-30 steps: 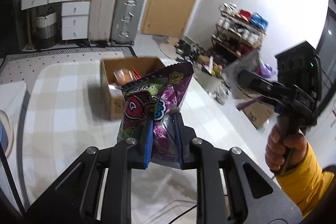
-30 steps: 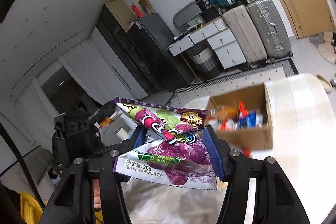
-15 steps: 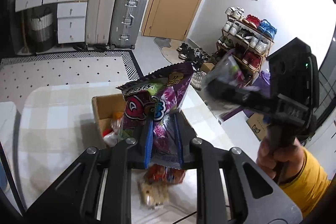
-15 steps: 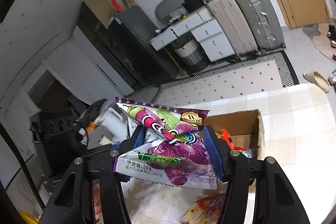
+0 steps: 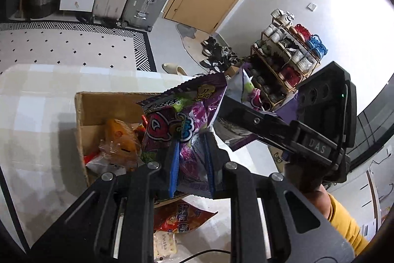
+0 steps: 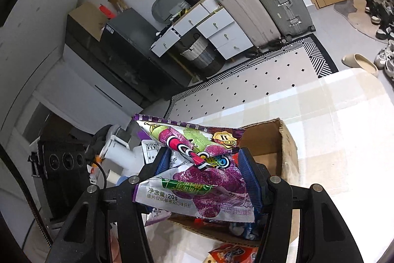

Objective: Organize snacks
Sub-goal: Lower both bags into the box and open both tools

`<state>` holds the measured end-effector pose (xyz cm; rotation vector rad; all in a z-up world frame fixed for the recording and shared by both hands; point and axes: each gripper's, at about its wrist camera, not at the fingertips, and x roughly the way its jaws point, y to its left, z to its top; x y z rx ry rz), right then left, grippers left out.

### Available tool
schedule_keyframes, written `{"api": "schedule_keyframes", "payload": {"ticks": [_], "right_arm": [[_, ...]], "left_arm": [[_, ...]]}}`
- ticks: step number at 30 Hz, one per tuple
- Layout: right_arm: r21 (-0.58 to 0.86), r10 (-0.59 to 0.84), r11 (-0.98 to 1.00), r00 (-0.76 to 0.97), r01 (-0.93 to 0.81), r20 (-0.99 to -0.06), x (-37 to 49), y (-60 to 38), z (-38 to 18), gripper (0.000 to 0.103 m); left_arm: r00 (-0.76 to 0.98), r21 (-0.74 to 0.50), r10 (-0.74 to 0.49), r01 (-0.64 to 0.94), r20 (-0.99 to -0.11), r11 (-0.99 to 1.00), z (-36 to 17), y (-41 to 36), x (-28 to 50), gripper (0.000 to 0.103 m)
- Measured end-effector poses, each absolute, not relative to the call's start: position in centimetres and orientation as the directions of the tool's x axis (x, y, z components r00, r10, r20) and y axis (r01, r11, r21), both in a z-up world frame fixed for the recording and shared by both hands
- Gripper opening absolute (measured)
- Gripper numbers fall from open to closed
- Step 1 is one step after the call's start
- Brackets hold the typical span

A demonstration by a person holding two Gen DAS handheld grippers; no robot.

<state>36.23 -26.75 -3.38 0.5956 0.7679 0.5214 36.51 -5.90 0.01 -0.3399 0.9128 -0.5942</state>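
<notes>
My left gripper is shut on a purple candy bag and holds it over the open cardboard box, which holds several snacks. My right gripper is shut on a second purple candy bag and holds it above the box. The right gripper also shows in the left wrist view, just right of the left bag, with its bag at the tip.
An orange snack packet and a clear cracker pack lie on the checked tablecloth in front of the box. Beyond the table are a dotted rug, suitcases, white drawers, a shoe rack and a door.
Both grippers have moved forward and tilted down with their bags, from short of the box to over it. The two grippers have come closer together.
</notes>
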Motion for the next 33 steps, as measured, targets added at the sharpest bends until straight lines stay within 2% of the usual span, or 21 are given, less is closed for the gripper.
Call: {"api": "schedule_keyframes", "payload": {"ticks": [7, 15, 22, 24, 28, 33], "right_arm": [[0.663, 0.624, 0.721, 0.605, -0.203, -0.494, 36.4, -26.5, -4.2, 0.057], [0.671, 0.628, 0.717, 0.594, -0.190, -0.502, 36.4, -25.8, -5.2, 0.057], [0.650, 0.609, 0.741, 0.576, -0.167, -0.546, 37.2, -24.9, -5.5, 0.058], [0.648, 0.609, 0.744, 0.563, -0.162, -0.559, 37.4, -24.6, -5.5, 0.060], [0.572, 0.549, 0.803, 0.581, -0.167, -0.601, 37.1, -23.9, -4.7, 0.073], [0.498, 0.525, 0.836, 0.605, -0.233, -0.599, 36.3, -23.0, -3.5, 0.075]], "left_arm": [[0.450, -0.510, -0.605, 0.326, -0.656, 0.796, -2.5, -7.2, 37.6, 0.016], [0.457, -0.551, -0.630, 0.312, -0.627, 0.774, -4.4, -5.9, 37.8, 0.016], [0.481, -0.537, -0.619, 0.314, -0.621, 0.783, -4.2, -5.0, 37.2, 0.016], [0.510, -0.527, -0.607, 0.312, -0.609, 0.791, -3.3, -4.5, 36.7, 0.016], [0.555, -0.503, -0.580, 0.305, -0.596, 0.808, -1.2, -3.1, 35.6, 0.016], [0.565, -0.484, -0.558, 0.293, -0.608, 0.825, 0.2, -2.0, 34.7, 0.016]]}}
